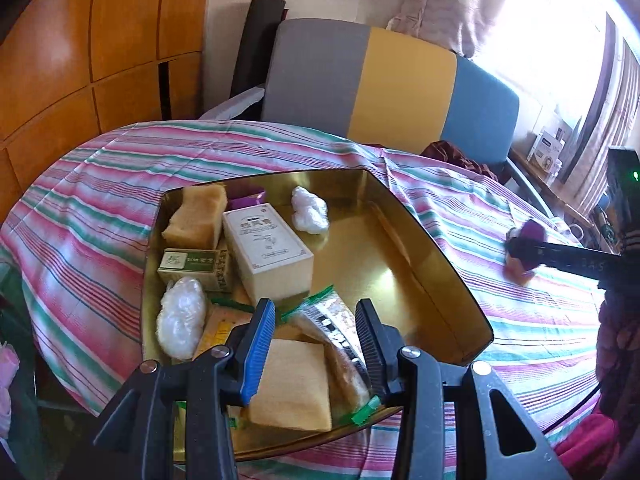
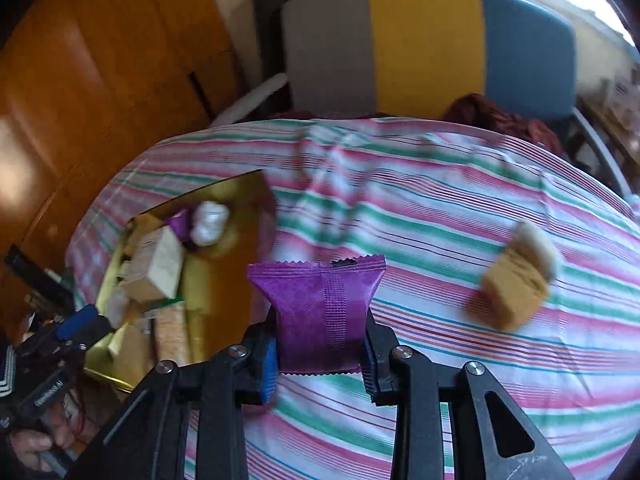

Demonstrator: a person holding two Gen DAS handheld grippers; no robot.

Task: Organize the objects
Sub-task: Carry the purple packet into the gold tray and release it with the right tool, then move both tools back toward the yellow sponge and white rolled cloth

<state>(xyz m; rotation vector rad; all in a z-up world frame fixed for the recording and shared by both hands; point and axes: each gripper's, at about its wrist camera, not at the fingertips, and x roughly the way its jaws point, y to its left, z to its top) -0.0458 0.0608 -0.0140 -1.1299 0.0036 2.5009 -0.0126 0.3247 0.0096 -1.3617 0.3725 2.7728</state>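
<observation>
A gold tray [image 1: 432, 264] on the striped tablecloth holds a tan sponge [image 1: 198, 216], a white box [image 1: 266, 252], a green box [image 1: 192, 266], two white plastic wads [image 1: 182, 320], a purple packet [image 1: 248, 200], a snack packet [image 1: 332, 332] and a tan block [image 1: 292, 388]. My left gripper [image 1: 316, 312] hovers open over the tray's near end, above the block and snack packet. My right gripper [image 2: 320, 340] is shut on a purple packet [image 2: 320, 304], lifted above the cloth right of the tray [image 2: 240, 200]. A tan sponge [image 2: 516, 280] lies on the cloth further right, blurred.
A chair [image 1: 400, 84] with a grey, yellow and blue back stands behind the table. Wooden cupboard doors [image 1: 80, 60] fill the left. A shelf with boxes [image 1: 548, 152] sits by the window at right. Dark red cloth [image 2: 500, 116] lies on the chair seat.
</observation>
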